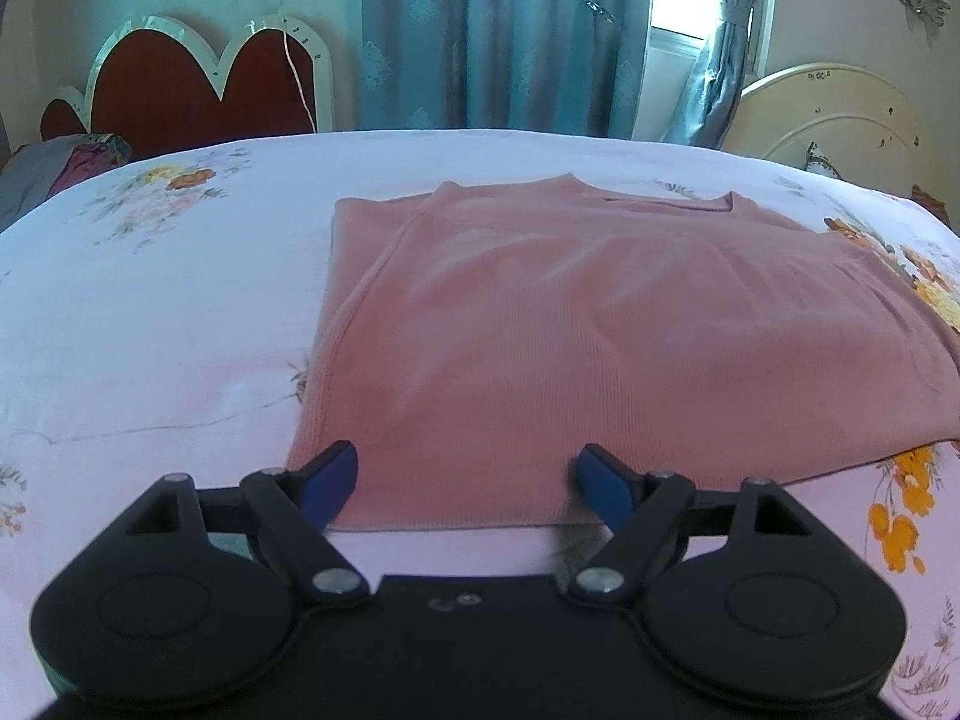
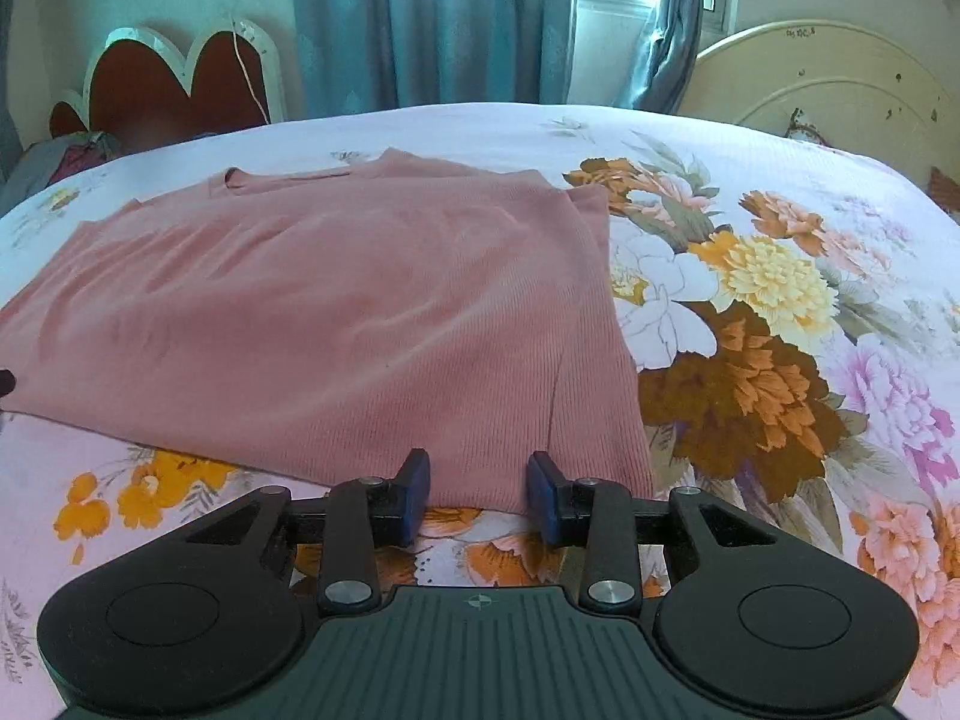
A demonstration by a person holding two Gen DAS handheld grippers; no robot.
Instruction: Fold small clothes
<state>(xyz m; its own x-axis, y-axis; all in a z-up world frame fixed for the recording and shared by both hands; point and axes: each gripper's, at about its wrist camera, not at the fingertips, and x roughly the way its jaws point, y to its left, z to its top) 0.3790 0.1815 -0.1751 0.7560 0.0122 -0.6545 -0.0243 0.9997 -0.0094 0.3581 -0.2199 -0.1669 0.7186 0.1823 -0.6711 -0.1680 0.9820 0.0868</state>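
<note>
A pink ribbed top [image 1: 540, 324] lies flat on the flowered bed sheet [image 1: 150, 312], sleeves folded in over the body, neckline at the far side. My left gripper [image 1: 468, 480] is open, its blue pads astride the near left part of the hem, holding nothing. The top also shows in the right wrist view [image 2: 336, 312]. My right gripper [image 2: 478, 489] is open at the near right corner of the hem, its pads on either side of the edge, holding nothing.
The bed sheet [image 2: 780, 312] runs wide on all sides of the top. A red heart-shaped headboard [image 1: 192, 84] and teal curtains [image 1: 504, 30] stand behind the bed. A cream headboard [image 2: 828, 84] stands at the right. Crumpled cloth [image 1: 60, 168] lies at the far left.
</note>
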